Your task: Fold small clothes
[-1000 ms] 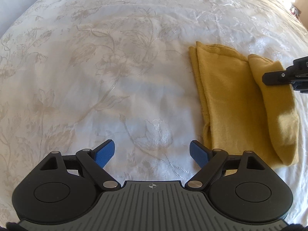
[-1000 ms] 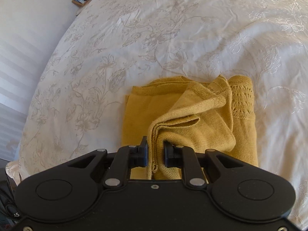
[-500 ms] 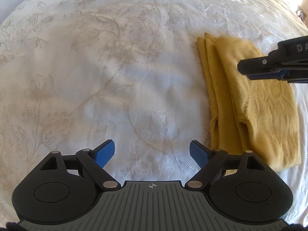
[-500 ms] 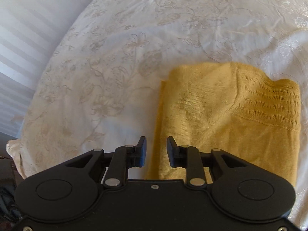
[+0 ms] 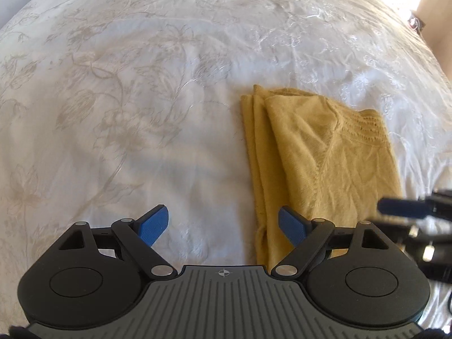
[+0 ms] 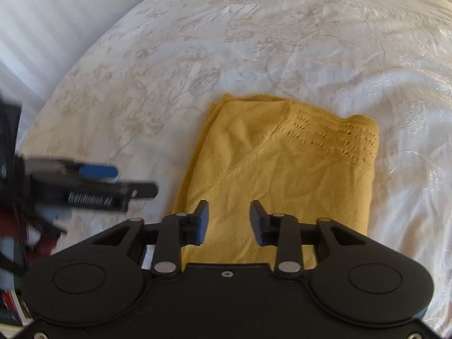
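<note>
A mustard-yellow knit garment (image 5: pixel 319 158) lies folded into a flat rectangle on the white bedspread; it also shows in the right wrist view (image 6: pixel 282 169) with its openwork band at the far right. My left gripper (image 5: pixel 223 226) is open and empty, hovering over the bedspread just left of the garment's near edge. My right gripper (image 6: pixel 229 221) is open and empty above the garment's near end. The right gripper shows blurred at the right edge of the left wrist view (image 5: pixel 406 206); the left gripper shows blurred at the left of the right wrist view (image 6: pixel 96 180).
The white bedspread (image 5: pixel 127 99) with a pale floral pattern covers the whole surface and has wrinkles toward the far right (image 6: pixel 381 65). A white wall or headboard (image 6: pixel 42 28) runs along the left in the right wrist view.
My right gripper let go of the garment's folded layer, opened and pulled back toward the near end. The garment now lies flat. My left gripper stayed open and shifted slightly.
</note>
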{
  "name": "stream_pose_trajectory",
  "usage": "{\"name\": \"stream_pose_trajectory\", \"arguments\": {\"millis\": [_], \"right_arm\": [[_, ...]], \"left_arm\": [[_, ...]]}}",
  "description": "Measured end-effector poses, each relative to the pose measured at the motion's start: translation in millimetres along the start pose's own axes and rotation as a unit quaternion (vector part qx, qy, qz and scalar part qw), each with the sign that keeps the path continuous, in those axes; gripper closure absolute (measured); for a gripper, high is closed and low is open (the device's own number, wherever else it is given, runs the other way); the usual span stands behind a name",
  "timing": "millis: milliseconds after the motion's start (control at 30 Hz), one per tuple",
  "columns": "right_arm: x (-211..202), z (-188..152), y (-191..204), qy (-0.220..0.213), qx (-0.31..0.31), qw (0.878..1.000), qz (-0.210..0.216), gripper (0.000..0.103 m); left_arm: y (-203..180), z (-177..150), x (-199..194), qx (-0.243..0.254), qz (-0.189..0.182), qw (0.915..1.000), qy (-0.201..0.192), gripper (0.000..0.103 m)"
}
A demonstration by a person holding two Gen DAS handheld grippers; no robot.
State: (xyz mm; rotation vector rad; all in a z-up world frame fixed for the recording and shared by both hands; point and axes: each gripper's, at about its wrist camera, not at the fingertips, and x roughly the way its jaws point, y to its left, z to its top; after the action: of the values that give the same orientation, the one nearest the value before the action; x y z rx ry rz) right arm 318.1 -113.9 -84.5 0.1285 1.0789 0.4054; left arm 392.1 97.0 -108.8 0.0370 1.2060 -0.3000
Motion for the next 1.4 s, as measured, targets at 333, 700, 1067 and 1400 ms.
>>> {"name": "stream_pose_trajectory", "arguments": {"millis": [333,700,1067,1400], "right_arm": [[35,-54,71,0.048,-0.238,0.969,-0.05,0.057],[-25,-23,0,-0.052,-0.028,0.996,-0.074,0.093],[-30,-29,-13,-0.056,0.005,0.997,-0.059,0.093],[-31,-35,-8,-0.063,0.009,0.997,-0.049,0.093]], "left_arm": [[-1,23,3,-0.023,-0.042,0.9988,0.006,0.018],[-8,25,10,-0.08,-0.152,0.9849,0.024,0.017],[-30,28,58,-0.146,-0.211,0.9648,0.058,0.016],[-38,66,77,-0.104,-0.202,0.9734,0.03,0.053]]}}
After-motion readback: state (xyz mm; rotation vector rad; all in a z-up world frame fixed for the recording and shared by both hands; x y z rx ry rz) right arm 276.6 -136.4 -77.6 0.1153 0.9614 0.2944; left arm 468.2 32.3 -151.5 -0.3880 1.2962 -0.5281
